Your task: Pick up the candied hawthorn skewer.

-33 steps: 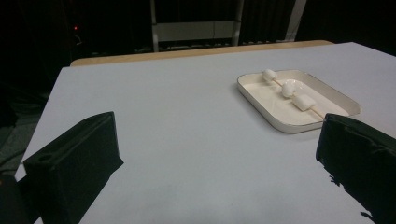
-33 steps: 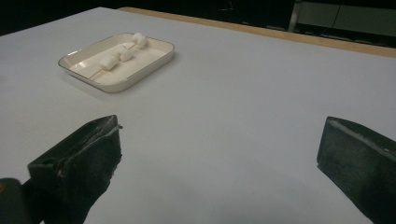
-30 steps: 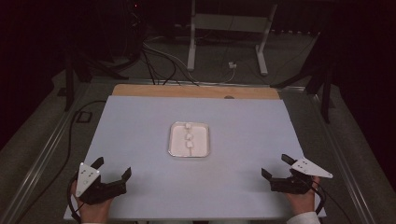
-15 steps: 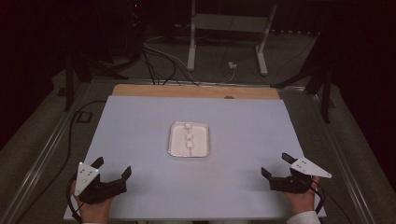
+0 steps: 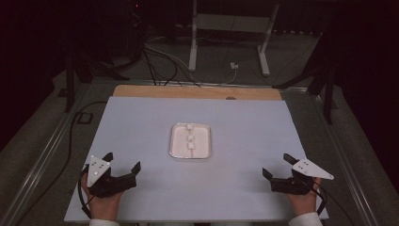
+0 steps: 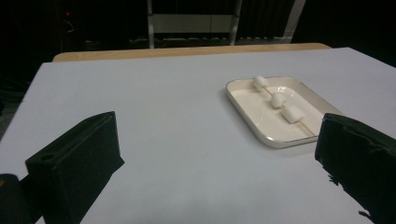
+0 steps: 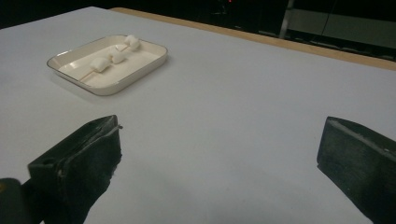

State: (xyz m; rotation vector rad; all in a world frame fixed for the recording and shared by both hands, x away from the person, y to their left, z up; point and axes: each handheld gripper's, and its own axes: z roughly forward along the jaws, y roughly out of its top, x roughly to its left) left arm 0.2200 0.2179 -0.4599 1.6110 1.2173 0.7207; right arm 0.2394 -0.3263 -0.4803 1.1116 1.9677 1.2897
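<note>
A small cream tray [image 5: 176, 148] [image 6: 243, 103] [image 7: 135, 70] lies in the middle of the white table top. On it rests a thin skewer threaded with three white marshmallows [image 5: 190, 139] [image 6: 278, 100] [image 7: 114, 56]. My left gripper [image 5: 123, 163] rests near the table's front left corner, open, with nothing between its jaws. Near the front right corner my right gripper [image 5: 278, 166] is open too, and empty. Both are well short of the tray.
The white table top [image 5: 244, 122] has a wooden strip [image 5: 197, 92] along its far edge. Beyond it are a metal stand [image 5: 230, 23] and cables [image 5: 160, 56] on the dark floor. A cable [image 5: 70, 141] runs along the table's left side.
</note>
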